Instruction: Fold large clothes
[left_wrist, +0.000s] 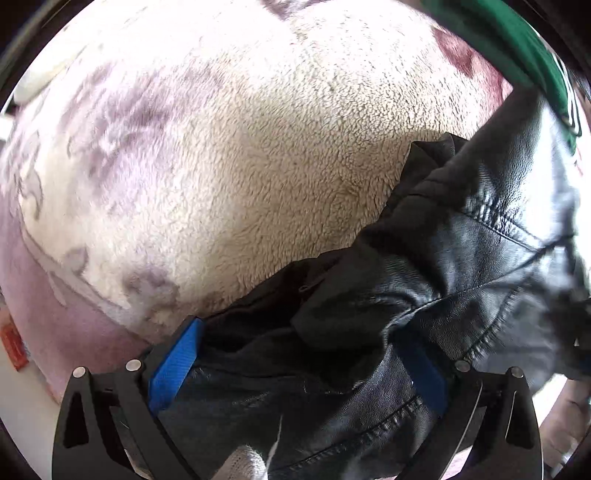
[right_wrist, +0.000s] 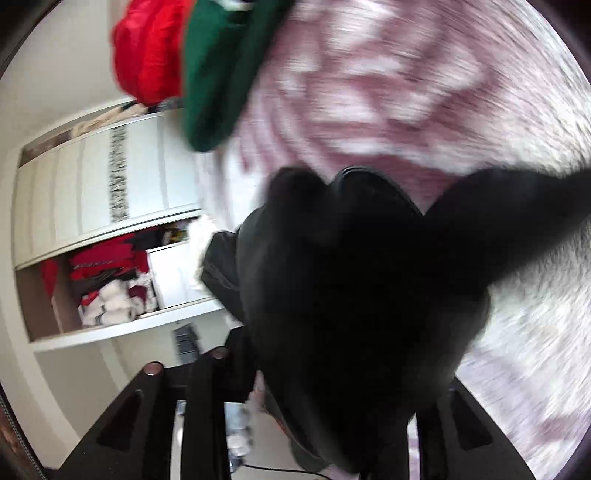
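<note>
Over a fleece blanket (left_wrist: 240, 155), both tools, left (left_wrist: 299, 369) and right (right_wrist: 325, 387), clamp a black leather jacket (left_wrist: 461, 266).

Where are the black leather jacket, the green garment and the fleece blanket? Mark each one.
black leather jacket (left_wrist: 461, 258): left wrist view, stitched seam panel.
green garment (right_wrist: 221, 74): right wrist view, middle of its fold.
cream-and-mauve fleece blanket (left_wrist: 240, 166): left wrist view, bare cream patch.

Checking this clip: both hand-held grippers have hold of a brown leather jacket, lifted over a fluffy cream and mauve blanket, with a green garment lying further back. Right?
Not quite: the jacket is black, not brown, as the left wrist view shows. The rest holds: the left hand-held gripper and right hand-held gripper have it bunched between their fingers over the blanket, with the green garment further back.
</note>
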